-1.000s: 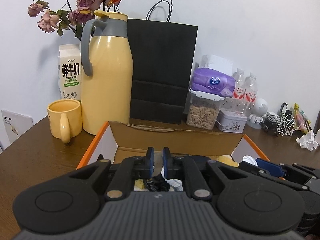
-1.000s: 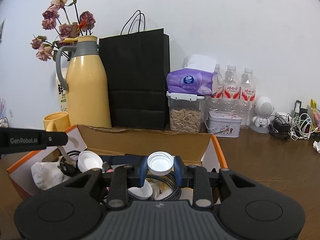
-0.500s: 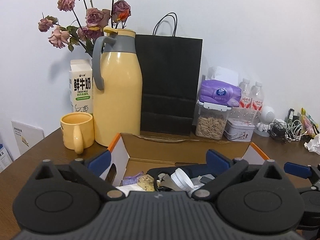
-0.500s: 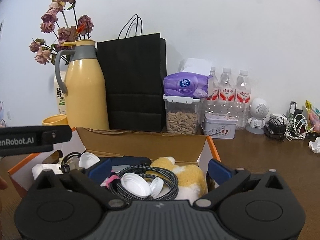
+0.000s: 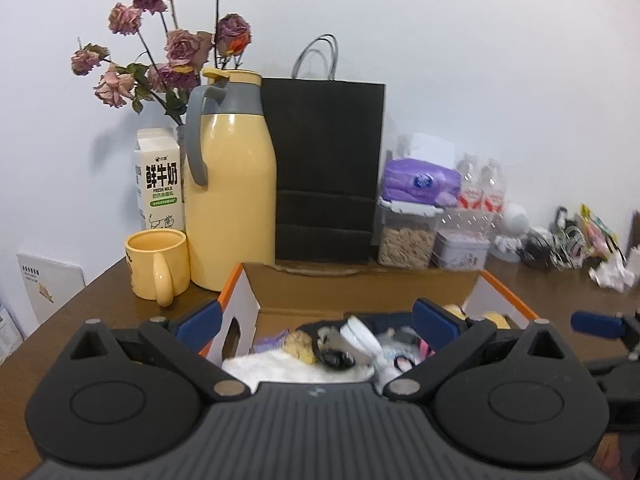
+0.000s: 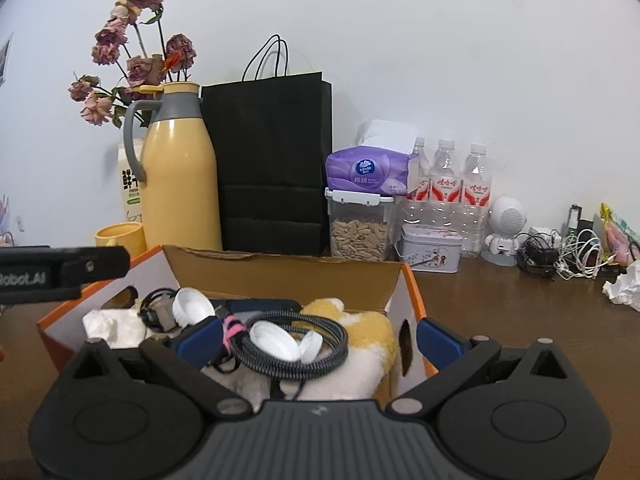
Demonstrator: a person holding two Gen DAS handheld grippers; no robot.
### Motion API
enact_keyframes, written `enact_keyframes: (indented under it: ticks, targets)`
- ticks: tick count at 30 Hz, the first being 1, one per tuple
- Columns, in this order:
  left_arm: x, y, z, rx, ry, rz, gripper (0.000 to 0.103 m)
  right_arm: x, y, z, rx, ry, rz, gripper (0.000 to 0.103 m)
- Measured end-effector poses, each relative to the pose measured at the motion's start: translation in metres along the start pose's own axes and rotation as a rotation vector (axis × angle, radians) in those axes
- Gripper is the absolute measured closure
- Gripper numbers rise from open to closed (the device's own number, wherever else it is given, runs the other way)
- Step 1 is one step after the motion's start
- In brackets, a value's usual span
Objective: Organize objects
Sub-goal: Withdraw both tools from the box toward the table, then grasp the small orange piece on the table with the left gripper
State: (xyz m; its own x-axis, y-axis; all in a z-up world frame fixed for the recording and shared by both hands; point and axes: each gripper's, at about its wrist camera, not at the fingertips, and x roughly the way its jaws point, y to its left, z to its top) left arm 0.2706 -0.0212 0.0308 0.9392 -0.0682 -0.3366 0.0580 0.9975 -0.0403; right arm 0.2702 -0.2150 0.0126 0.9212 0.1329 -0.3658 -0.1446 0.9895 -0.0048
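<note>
1. The counter (image 6: 520, 320) is brown wood, crowded along its far edge by the wall – a yellow jug (image 6: 180, 176), a black paper bag (image 6: 272, 160), water bottles (image 6: 448, 176).
2. The cardboard box (image 6: 280, 270) sits near the front edge, its long axis running left to right across both my views. It is open and already heaped with odds and ends.
3. My right hand-held gripper (image 6: 318, 338) has just been opening; its jaws are spread wide with nothing pinched, over the box's right part.
4. My left hand-held gripper (image 5: 316, 318) has likewise just been opening and holds nothing, straddling the box's left end wall.
5. A coiled braided cable (image 6: 292, 344) lies in the box just ahead of my right gripper, ringing two white bottle caps (image 6: 276, 340) – the right hand is nearer them.
6. Loose things remain at the counter's right end – tangled white cords (image 6: 580, 256) and crumpled paper (image 6: 624, 286) – so I judge the right hand better placed for the next pick.
</note>
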Motion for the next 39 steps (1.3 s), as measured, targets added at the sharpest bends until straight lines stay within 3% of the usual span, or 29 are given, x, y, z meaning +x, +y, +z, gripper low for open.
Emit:
enact_keyframes:
  ticks: [6, 14, 20, 25, 27, 29, 30, 39]
  targets:
    - [-0.013, 0.0, -0.022, 0.063, 0.084, -0.039, 0.0, -0.017, -0.007, -0.013, -0.01, 0.038, -0.004, 0.0]
    - [-0.002, -0.018, -0.06, 0.179, 0.239, -0.077, 0.0, -0.027, -0.02, -0.035, -0.014, 0.083, -0.022, 0.0]
    - [0.018, -0.026, -0.07, 0.149, 0.322, -0.037, 0.002, -0.03, -0.02, -0.043, -0.017, 0.103, -0.019, 0.0]
    - [0.026, -0.03, -0.075, 0.102, 0.368, -0.009, 0.023, -0.031, -0.017, -0.046, -0.023, 0.103, -0.01, 0.0]
    - [0.025, -0.032, -0.076, 0.094, 0.372, -0.025, 0.048, -0.03, -0.016, -0.047, -0.027, 0.107, -0.011, 0.0]
    - [0.023, -0.032, -0.076, 0.088, 0.363, -0.048, 0.065, -0.03, -0.015, -0.048, -0.031, 0.109, -0.008, 0.0]
    - [0.022, -0.033, -0.076, 0.087, 0.362, -0.057, 0.079, -0.03, -0.014, -0.048, -0.032, 0.109, -0.007, 0.0]
    - [0.013, -0.032, -0.076, 0.071, 0.344, -0.089, 0.089, -0.03, -0.011, -0.051, -0.04, 0.116, -0.008, 0.0]
